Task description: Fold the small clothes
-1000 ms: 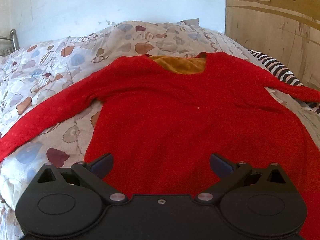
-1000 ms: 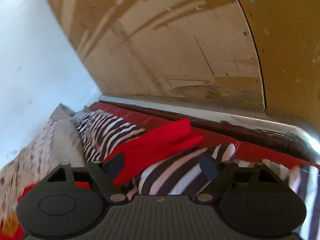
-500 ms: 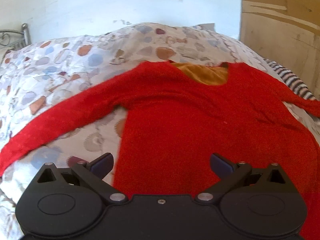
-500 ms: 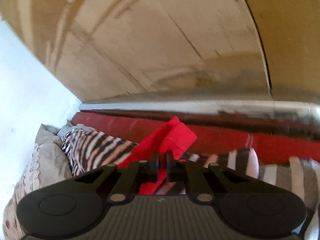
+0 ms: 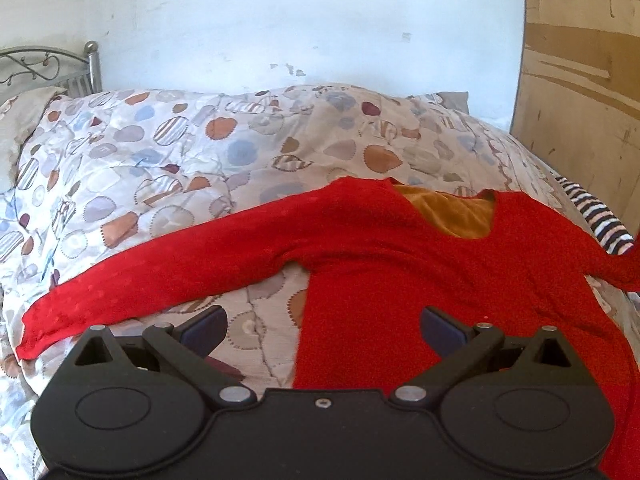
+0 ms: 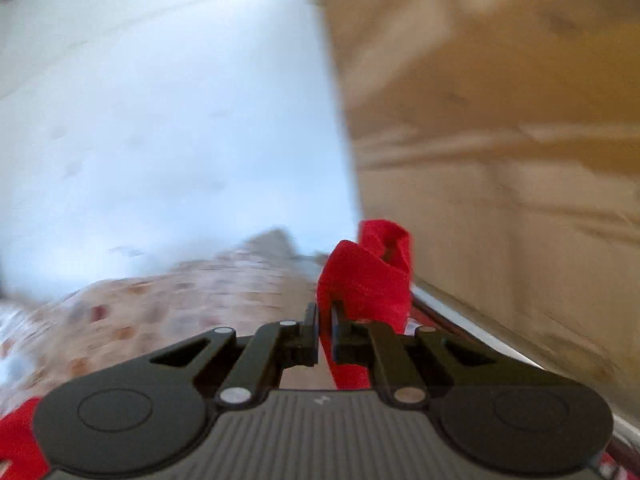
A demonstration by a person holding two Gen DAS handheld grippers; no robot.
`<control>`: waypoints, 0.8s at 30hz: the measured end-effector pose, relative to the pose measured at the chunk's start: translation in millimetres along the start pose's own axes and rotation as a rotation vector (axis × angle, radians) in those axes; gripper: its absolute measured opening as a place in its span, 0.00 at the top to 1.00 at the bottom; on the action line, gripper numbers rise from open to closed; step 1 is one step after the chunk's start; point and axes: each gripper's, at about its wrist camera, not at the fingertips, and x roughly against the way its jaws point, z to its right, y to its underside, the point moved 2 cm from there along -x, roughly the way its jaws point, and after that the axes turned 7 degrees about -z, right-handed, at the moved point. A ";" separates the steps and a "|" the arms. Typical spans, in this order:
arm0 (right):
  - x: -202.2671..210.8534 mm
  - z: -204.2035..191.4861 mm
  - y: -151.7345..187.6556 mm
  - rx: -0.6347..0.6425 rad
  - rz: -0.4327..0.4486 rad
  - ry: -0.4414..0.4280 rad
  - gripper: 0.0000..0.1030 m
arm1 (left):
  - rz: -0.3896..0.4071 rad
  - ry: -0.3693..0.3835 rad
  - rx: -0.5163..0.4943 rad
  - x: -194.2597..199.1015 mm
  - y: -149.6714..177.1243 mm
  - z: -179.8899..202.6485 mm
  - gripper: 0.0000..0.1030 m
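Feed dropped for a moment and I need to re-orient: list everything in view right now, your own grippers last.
red sweater: one, red with mustard-orange lining at the neck, spread on the quilt; one sleeve lies flat, the other sleeve end is lifted.
quilt: one, pale with orange, blue and maroon patches, covering the bed.
striped cloth: one, black and white, at the bed's edge by the wooden panel.
bed frame: one, grey metal, at the wall.
wall: pale blue, scuffed.
wooden panel: tan, beside the bed.
left gripper: black, open, above the sweater's hem.
right gripper: black, shut on the sleeve end.
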 end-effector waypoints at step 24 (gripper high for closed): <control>51.0 -255.4 175.6 0.728 -0.241 -0.498 0.35 | 0.025 0.024 0.112 -37.7 -2.9 -35.1 0.01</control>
